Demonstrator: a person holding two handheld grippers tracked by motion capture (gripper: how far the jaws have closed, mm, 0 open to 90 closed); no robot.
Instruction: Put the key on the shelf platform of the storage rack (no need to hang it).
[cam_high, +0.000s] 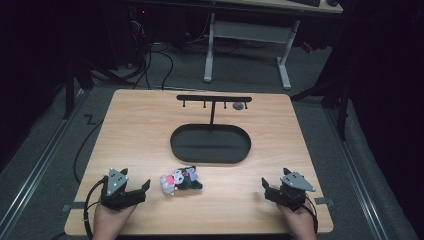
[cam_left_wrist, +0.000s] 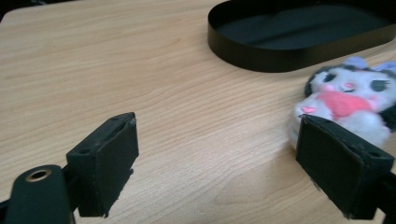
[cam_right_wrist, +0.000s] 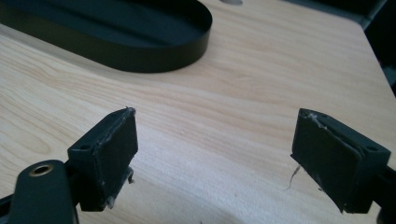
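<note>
plush toy (cam_high: 181, 180) lies loose on the near middle of the table (cam_high: 140, 130), just near of the black oval tray (cam_high: 210, 144), so left gripper (cam_high: 141, 190) with jaws spread sits just left of it, right gripper (cam_high: 266, 189) also spread, well apart on the right.

One camera looks down from above the person's side across the whole table (cam_high: 150, 125). Two more ride low on the grippers, close to the wood, both facing the black tray (cam_left_wrist: 299, 42).
</note>
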